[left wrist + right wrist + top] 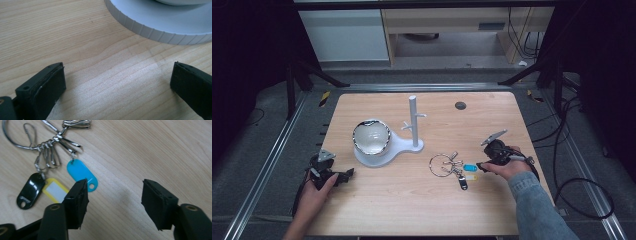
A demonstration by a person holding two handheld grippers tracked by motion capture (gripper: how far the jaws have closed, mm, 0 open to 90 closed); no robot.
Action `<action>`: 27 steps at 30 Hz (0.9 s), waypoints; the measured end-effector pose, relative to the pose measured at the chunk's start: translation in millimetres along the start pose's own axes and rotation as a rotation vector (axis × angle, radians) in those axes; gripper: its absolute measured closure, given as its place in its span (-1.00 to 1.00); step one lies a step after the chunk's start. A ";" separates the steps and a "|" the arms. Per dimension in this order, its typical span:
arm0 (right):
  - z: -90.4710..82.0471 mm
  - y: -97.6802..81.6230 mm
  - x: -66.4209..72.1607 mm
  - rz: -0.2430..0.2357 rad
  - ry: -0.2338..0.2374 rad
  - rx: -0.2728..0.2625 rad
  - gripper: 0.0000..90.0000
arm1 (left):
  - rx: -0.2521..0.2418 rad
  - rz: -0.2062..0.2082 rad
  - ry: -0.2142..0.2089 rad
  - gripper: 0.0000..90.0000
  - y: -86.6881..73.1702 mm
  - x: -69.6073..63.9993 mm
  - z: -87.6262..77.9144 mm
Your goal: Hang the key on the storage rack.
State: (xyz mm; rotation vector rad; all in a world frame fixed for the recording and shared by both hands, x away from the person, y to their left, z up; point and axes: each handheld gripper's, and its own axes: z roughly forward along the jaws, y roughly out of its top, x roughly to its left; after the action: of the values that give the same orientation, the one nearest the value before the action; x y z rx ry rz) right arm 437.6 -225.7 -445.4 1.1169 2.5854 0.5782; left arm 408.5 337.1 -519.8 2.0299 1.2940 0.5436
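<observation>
Both the left gripper (pixel 117 82) and right gripper (pixel 115 195) gape wide, empty, flanking key tags (pixel 464 172) and white stand (pixel 412 125).

The key ring (pixel 15 135) and white base (pixel 160 22) are cut off by frame edges.

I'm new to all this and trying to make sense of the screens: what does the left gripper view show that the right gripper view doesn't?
The left gripper view has the ribbed edge of the white stand base just beyond the left gripper, whose jaws stand wide apart over bare wood.

The right gripper view has the key ring with its clips and three tags: blue tag, yellow tag and black tag. The right gripper is open, one jaw beside the blue tag.

Both show the wooden table and a pair of open black jaws holding nothing.
</observation>
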 end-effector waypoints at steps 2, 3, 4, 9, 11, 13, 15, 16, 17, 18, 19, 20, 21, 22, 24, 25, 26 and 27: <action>-5.8 9.3 1.3 -0.033 0.017 0.021 0.03 | 0.000 0.000 0.000 -1.00 0.0 0.0 0.0; -7.4 12.8 1.8 -0.039 0.029 0.030 0.05 | 0.000 0.000 0.000 -1.00 0.0 0.0 0.0; -7.4 12.8 1.8 -0.039 0.029 0.030 0.05 | 0.000 0.000 0.000 -1.00 0.0 0.0 0.0; -10.2 28.3 6.9 -0.089 0.059 0.082 0.27 | 0.000 0.000 0.000 -1.00 0.0 0.0 0.0; -9.6 37.2 11.9 -0.121 0.080 0.118 0.40 | 0.000 -0.002 0.001 -1.00 -0.1 -0.2 0.0; -8.7 42.7 15.3 -0.130 0.087 0.140 0.47 | 0.000 -0.002 0.001 -1.00 -0.1 -0.2 0.0; -8.2 44.7 16.4 -0.132 0.089 0.149 0.51 | 0.000 -0.002 0.001 -1.00 0.0 -0.2 0.0; -7.3 48.0 17.7 -0.146 0.095 0.158 0.56 | 0.000 -0.002 0.001 -1.00 -0.1 -0.2 0.0; -6.1 53.1 20.2 -0.157 0.100 0.170 0.62 | 0.000 0.000 0.000 -1.00 0.0 0.0 0.0; -5.6 54.9 20.9 -0.163 0.102 0.177 0.65 | 0.000 0.000 0.000 -1.00 0.0 0.0 0.0; -4.6 57.6 22.0 -0.170 0.105 0.185 0.68 | 0.000 0.000 0.000 -1.00 0.0 0.0 0.0; -4.6 57.6 22.0 -0.170 0.105 0.185 0.68 | 0.000 0.000 0.000 -1.00 0.0 0.0 0.0; -2.5 62.7 24.6 -0.188 0.108 0.197 0.73 | 0.000 0.000 0.001 -1.00 0.0 0.0 0.0; -2.5 62.7 24.6 -0.188 0.108 0.197 0.73 | 0.000 0.000 0.001 -1.00 0.0 0.0 0.0; -1.3 66.8 27.5 -0.207 0.114 0.206 0.75 | 0.000 -0.002 0.001 -1.00 0.0 -0.2 0.0; -1.0 68.2 28.8 -0.210 0.116 0.208 0.77 | 0.000 -0.002 0.001 -1.00 -0.1 -0.2 0.0; -0.8 70.1 30.7 -0.210 0.118 0.211 0.78 | 0.000 -0.002 0.001 -1.00 0.0 -0.2 0.0; -0.2 72.2 32.2 -0.222 0.121 0.216 0.81 | 0.000 -0.002 0.001 -1.00 0.0 -0.2 0.0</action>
State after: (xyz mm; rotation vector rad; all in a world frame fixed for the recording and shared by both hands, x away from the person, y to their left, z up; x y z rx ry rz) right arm 461.7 -156.9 -414.9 0.8587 2.8820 0.3309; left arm 408.4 337.0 -519.8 2.0281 1.2963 0.5434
